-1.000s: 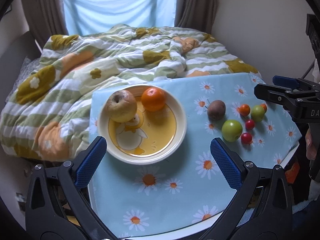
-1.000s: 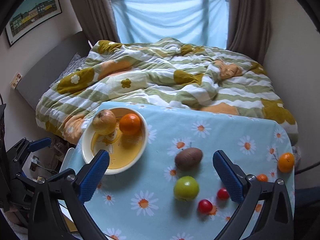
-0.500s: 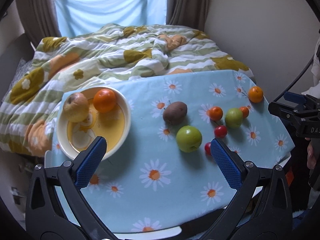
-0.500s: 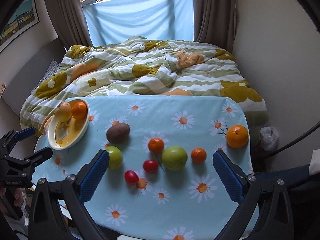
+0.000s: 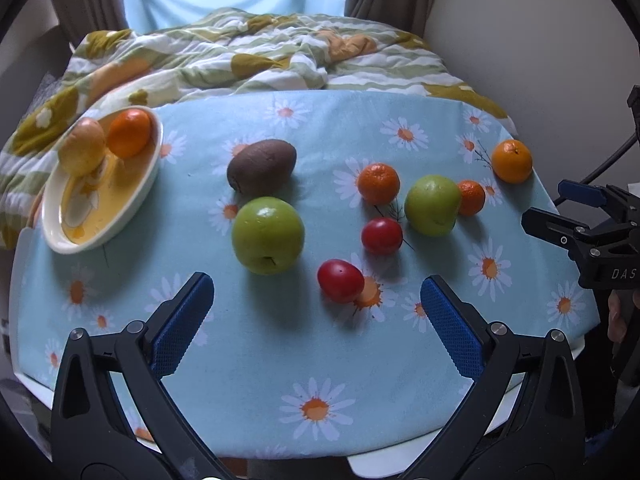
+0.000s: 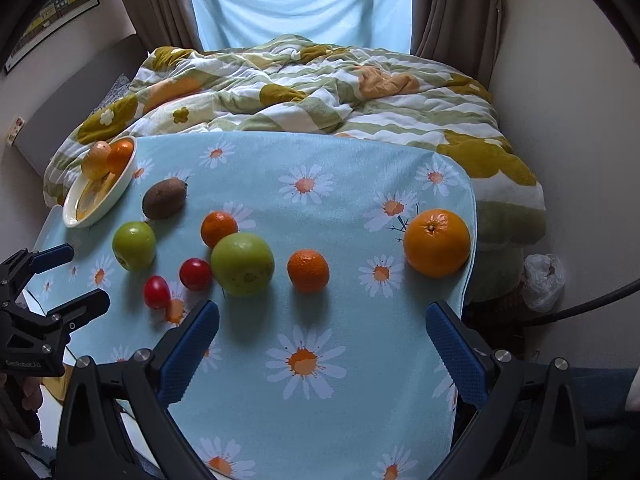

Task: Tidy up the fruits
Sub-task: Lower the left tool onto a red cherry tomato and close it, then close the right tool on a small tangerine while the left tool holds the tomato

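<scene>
Daisy-print tablecloth (image 6: 320, 184) beside a rumpled quilt (image 6: 304, 84); kiwi (image 5: 262, 166) near the bowl (image 5: 132, 204), long axis pointing away from it; left gripper (image 5: 316, 308) and right gripper (image 6: 322, 334) both gape, holding nothing

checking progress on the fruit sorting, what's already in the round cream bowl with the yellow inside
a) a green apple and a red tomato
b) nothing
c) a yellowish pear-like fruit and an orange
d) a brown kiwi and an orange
c: the round cream bowl with the yellow inside holds only a yellowish pear-like fruit and an orange.

Small orange (image 5: 471, 197) (behind apple (image 5: 432, 205))
</scene>
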`<action>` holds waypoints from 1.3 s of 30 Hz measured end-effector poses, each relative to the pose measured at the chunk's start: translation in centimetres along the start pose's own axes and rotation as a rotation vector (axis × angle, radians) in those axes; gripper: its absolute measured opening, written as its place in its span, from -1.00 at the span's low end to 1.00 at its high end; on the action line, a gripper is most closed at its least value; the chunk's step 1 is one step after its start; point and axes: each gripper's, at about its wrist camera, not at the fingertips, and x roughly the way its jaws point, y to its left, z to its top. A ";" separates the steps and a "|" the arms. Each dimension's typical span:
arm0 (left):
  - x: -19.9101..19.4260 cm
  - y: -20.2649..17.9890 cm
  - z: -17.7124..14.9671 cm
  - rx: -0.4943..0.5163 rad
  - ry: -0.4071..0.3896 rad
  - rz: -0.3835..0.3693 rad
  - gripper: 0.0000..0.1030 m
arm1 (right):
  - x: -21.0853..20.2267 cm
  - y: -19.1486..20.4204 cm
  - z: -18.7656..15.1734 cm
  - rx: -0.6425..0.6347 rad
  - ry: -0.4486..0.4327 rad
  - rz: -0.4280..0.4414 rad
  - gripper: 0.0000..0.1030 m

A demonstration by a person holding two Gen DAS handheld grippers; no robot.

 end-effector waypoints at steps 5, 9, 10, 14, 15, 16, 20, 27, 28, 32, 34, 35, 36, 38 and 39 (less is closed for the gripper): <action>2.0 -1.3 -0.4 -0.013 0.022 0.009 0.88 | 1.9 -0.6 -0.5 -0.048 0.021 0.027 0.99; 3.4 -1.8 -0.8 -0.023 0.040 0.010 0.60 | 3.1 -0.7 -0.6 -0.085 0.033 0.033 0.98; 3.8 -1.9 -0.9 -0.025 0.046 0.012 0.53 | 3.4 -0.7 -0.6 -0.093 0.035 0.033 0.92; 5.2 -2.2 -1.2 -0.035 0.076 0.022 0.23 | 4.5 -0.8 -0.6 -0.110 0.047 0.039 0.90; 5.5 -2.1 -1.3 -0.040 0.083 0.025 0.15 | 4.7 -0.8 -0.6 -0.112 0.050 0.041 0.90; 5.7 -2.0 -1.3 -0.047 0.090 0.027 0.07 | 4.9 -0.7 -0.6 -0.114 0.051 0.043 0.90; 5.8 -1.8 -1.5 -0.045 0.080 0.047 -0.17 | 5.3 -0.5 -0.4 -0.137 0.053 0.042 0.83; 5.6 -1.5 -1.6 -0.044 0.079 0.039 -0.24 | 6.0 0.5 -0.1 -0.179 0.050 0.046 0.59; 5.5 -1.4 -1.6 -0.045 0.081 0.037 -0.24 | 6.1 0.6 0.0 -0.185 0.048 0.045 0.52; 5.4 -1.5 -2.0 -0.037 0.084 0.043 -0.24 | 6.6 0.9 0.2 -0.204 0.046 0.041 0.41; 5.3 -1.5 -2.1 -0.043 0.084 0.043 -0.24 | 6.9 1.0 0.3 -0.214 0.049 0.043 0.22; 5.3 -1.5 -2.1 -0.047 0.084 0.043 -0.24 | 6.9 1.1 0.3 -0.219 0.048 0.042 0.20; 5.2 -1.5 -2.2 -0.049 0.084 0.044 -0.24 | 7.0 1.2 0.4 -0.226 0.047 0.042 0.17; 5.2 -1.5 -2.2 -0.052 0.086 0.043 -0.24 | 7.1 1.4 0.5 -0.238 0.041 0.043 0.13; 5.2 -1.5 -2.2 -0.052 0.087 0.043 -0.24 | 7.1 1.4 0.5 -0.243 0.040 0.044 0.12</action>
